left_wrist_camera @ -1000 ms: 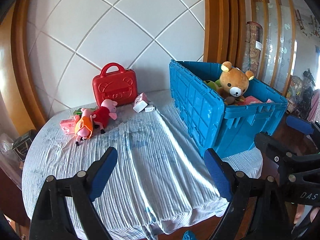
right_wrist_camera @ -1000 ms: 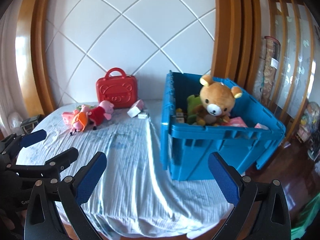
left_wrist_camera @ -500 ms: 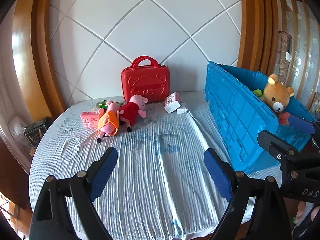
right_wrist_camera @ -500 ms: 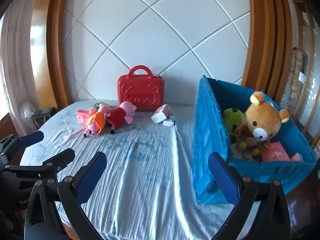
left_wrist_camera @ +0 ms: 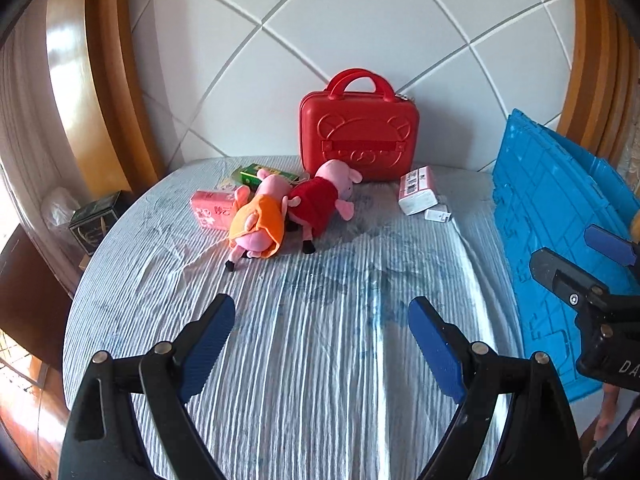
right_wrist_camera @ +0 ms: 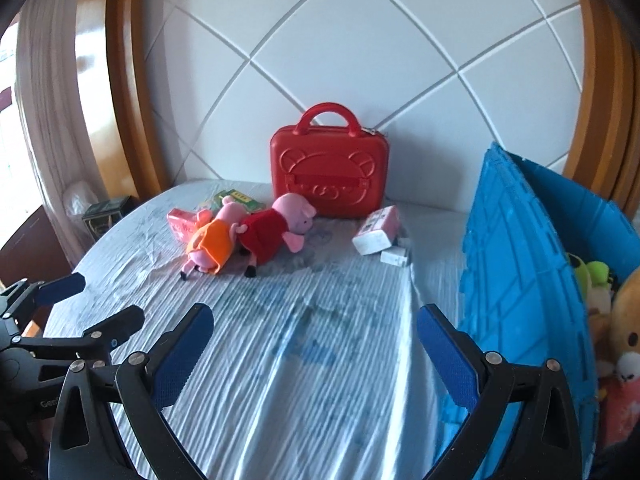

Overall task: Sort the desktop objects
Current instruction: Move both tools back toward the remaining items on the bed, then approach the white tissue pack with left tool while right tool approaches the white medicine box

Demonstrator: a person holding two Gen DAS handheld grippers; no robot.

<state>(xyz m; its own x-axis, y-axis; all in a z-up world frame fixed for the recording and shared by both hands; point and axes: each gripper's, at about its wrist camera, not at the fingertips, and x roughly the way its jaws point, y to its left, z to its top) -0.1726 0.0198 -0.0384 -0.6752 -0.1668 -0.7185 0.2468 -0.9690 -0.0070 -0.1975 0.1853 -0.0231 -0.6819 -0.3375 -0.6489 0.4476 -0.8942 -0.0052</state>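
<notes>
Two pig plush toys lie side by side on the table, one in an orange dress (left_wrist_camera: 258, 220) (right_wrist_camera: 212, 242) and one in a red dress (left_wrist_camera: 320, 204) (right_wrist_camera: 272, 230). A red case (left_wrist_camera: 359, 140) (right_wrist_camera: 330, 174) stands against the wall behind them. A pink pack (left_wrist_camera: 212, 209), a green box (left_wrist_camera: 256, 174) and a pink-and-white box (left_wrist_camera: 418, 195) (right_wrist_camera: 378, 230) lie nearby. The blue crate (left_wrist_camera: 556, 216) (right_wrist_camera: 516, 280) stands at the right with plush toys inside. My left gripper (left_wrist_camera: 322, 344) and right gripper (right_wrist_camera: 314, 352) are open and empty, well short of the toys.
The round table has a wrinkled striped cloth (left_wrist_camera: 320, 360). A small white item (left_wrist_camera: 438, 214) lies by the pink-and-white box. A dark box (left_wrist_camera: 94, 220) sits off the table's left edge. The padded wall stands close behind.
Both grippers have swung left, away from the crate and toward the pigs and the red case. The toys now sit near the centre of both views. Both grippers stay open.
</notes>
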